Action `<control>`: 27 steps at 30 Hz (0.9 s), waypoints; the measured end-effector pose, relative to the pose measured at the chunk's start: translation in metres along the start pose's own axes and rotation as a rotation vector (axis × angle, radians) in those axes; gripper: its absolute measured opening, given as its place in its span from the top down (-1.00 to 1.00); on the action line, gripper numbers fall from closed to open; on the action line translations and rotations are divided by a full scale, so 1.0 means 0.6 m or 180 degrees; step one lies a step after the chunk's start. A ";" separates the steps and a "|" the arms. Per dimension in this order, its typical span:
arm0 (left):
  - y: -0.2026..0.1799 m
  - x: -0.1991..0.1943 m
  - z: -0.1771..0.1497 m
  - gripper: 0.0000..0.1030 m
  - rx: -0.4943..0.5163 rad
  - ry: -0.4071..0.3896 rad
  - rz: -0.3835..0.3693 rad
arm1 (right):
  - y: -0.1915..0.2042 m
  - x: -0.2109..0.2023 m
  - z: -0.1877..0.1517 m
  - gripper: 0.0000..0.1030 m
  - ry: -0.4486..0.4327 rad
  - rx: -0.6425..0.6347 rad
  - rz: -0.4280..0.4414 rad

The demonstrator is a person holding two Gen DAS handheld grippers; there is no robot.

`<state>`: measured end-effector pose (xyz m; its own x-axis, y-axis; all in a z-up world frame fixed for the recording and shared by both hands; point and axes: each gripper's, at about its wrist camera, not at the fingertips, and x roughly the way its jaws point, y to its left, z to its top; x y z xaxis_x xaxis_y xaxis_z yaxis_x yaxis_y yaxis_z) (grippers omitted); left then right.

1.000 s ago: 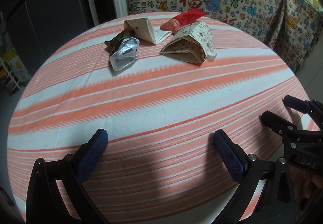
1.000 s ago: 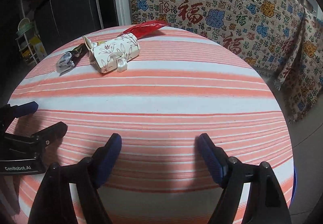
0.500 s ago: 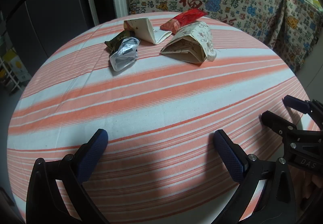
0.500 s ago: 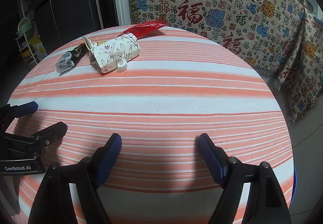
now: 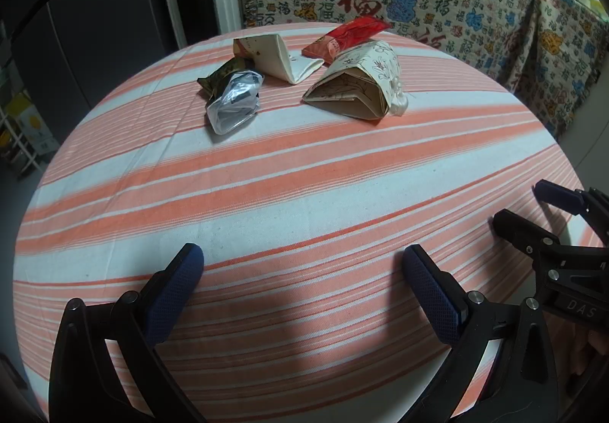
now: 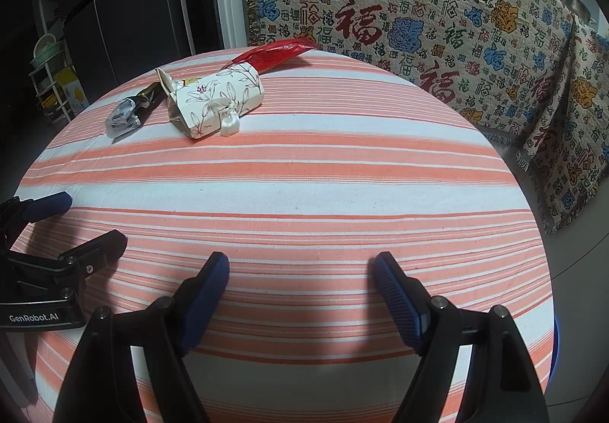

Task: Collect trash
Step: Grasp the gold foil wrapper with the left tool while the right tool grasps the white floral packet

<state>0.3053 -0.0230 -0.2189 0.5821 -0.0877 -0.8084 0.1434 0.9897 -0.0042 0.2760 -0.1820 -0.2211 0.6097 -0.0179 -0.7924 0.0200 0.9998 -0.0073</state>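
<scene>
Cloth: orange-and-white striped tablecloth covers the round table; both wrist views look across it.
Trash count: five pieces, all gathered at the far side of the table, well apart from both grippers.
Piece one: floral paper box, flattened and lying on its side, a white ribbon bow at its right end; it also shows in the right wrist view.
Piece two: red wrapper just behind the floral box, at the table's far edge; seen again at.
Piece three: cream folded carton, left of the red wrapper, its tip near the floral box.
Piece four: clear plastic bag, crumpled, with dark contents, nearest of the pile on the left side.
Piece five: dark green wrapper, touching the clear bag's far side; whether it lies partly beneath the bag is hard to tell.
Left gripper: one, low over the near table edge, blue-padded fingers spread wide with nothing between them.
Right gripper: one, also at the near edge, fingers wide apart and holding nothing; from the left wrist view it appears at the right.
Backdrop: one patterned blanket with red characters hangs behind the table.
</scene>
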 end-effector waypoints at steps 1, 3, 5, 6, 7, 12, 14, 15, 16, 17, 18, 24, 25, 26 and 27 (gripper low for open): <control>0.000 0.001 0.000 -0.99 0.0000 0.0001 0.0000 | 0.000 0.000 0.000 -0.57 0.0000 0.0003 0.0004; -0.001 0.000 -0.001 -0.99 -0.0002 -0.0001 0.0000 | 0.000 0.003 0.005 -0.59 0.0010 -0.0006 0.0038; -0.001 0.000 0.000 -0.99 -0.0005 0.0002 0.0008 | 0.008 0.009 0.020 -0.59 0.0069 -0.0161 0.0174; -0.001 0.000 0.000 -0.99 -0.0006 0.0001 0.0009 | 0.016 0.012 0.033 -0.59 0.0057 -0.0245 0.0299; -0.002 0.001 0.000 -0.99 -0.0005 0.0002 0.0010 | 0.028 0.015 0.048 -0.59 0.0023 -0.0308 0.0379; 0.000 0.000 0.000 -0.99 -0.0004 0.0001 0.0007 | 0.102 0.058 0.128 -0.58 -0.0058 -0.0508 0.0632; 0.000 0.001 0.000 -0.99 -0.0004 0.0001 0.0007 | 0.127 0.078 0.142 -0.50 -0.0060 -0.0632 0.0667; 0.000 0.001 0.000 -0.99 -0.0004 0.0001 0.0008 | 0.131 0.088 0.146 -0.42 -0.0051 -0.0654 0.0624; -0.001 0.001 0.000 -0.99 -0.0004 0.0002 0.0009 | 0.125 0.096 0.148 -0.31 -0.0055 -0.0608 0.0555; 0.000 0.001 0.000 -0.99 0.0002 0.0004 0.0005 | 0.112 0.104 0.150 -0.28 -0.0049 -0.0523 0.0474; 0.000 0.001 -0.001 -0.99 0.0003 0.0004 0.0005 | 0.085 0.113 0.148 -0.24 -0.0029 -0.0357 0.0336; 0.002 -0.001 0.000 -0.99 0.0004 0.0005 0.0005 | -0.040 0.092 0.118 -0.27 0.0048 0.0109 -0.0002; 0.002 -0.001 0.000 -0.99 0.0004 0.0005 0.0005 | -0.047 0.085 0.109 -0.28 0.0056 0.0119 0.0064; 0.002 -0.001 0.000 -0.99 0.0009 0.0013 0.0000 | -0.049 0.076 0.100 -0.30 0.0040 0.0101 0.0127; 0.003 -0.001 0.001 -0.99 0.0044 0.0042 -0.0002 | -0.046 0.071 0.094 -0.39 0.0053 0.0079 0.0161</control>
<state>0.3055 -0.0213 -0.2179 0.5714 -0.0868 -0.8161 0.1549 0.9879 0.0034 0.3461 -0.2111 -0.2205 0.5970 0.0330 -0.8015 0.0093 0.9988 0.0480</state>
